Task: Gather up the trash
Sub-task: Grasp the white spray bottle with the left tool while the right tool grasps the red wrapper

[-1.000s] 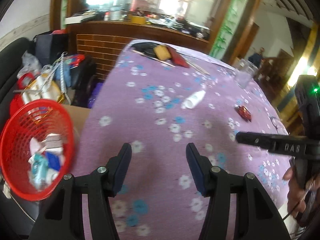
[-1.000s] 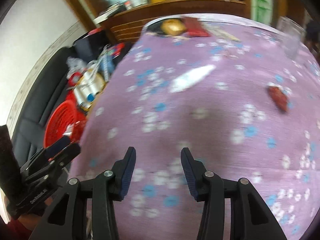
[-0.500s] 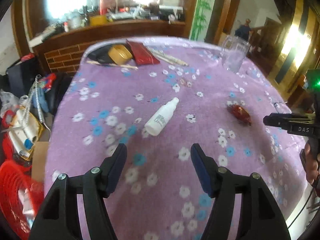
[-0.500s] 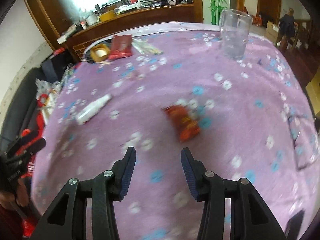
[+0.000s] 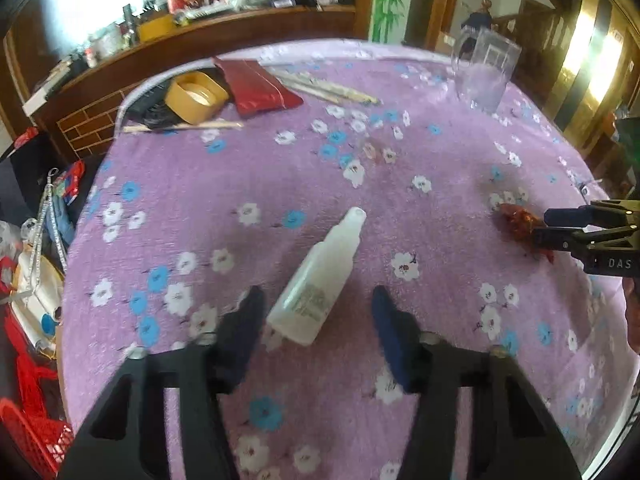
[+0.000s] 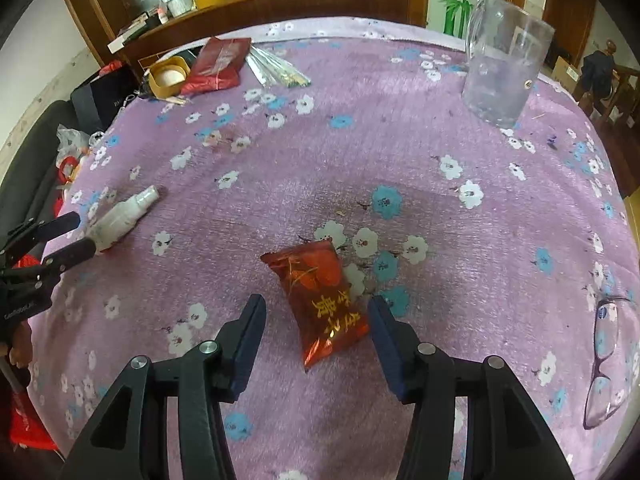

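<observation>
Plainly, each tool is lined up over its own piece of trash on the counter [image 6: 400,152], which wears a purple flowered cloth. The left tool [image 5: 316,312] straddles the base of a white spray bottle [image 5: 316,280] lying on its side, nozzle pointing toward one o'clock; its jaws are closing but the pads have not yet met the plastic, so nothing is gripped. The bottle's label carries small print that is too blurred to read. The right tool [image 6: 316,320] brackets a red snack wrapper [image 6: 320,300] lying flat, its jaws easing wider and clear of the foil on both sides, probably to take the packet across its width. Gold Chinese characters run along the wrapper, seen upside down and hard to make out.

Off the counter's edge at eight o'clock in the left view sits a red basket [image 5: 28,432], likely where the trash goes. A clear pitcher [image 6: 504,68] stands at one o'clock, glasses [image 6: 600,364] lie at four o'clock, and a red pouch [image 6: 216,64] and a yellow tub [image 6: 168,76] rest at eleven o'clock, all well apart from the trash. The right tool's arm reads "DAS".
</observation>
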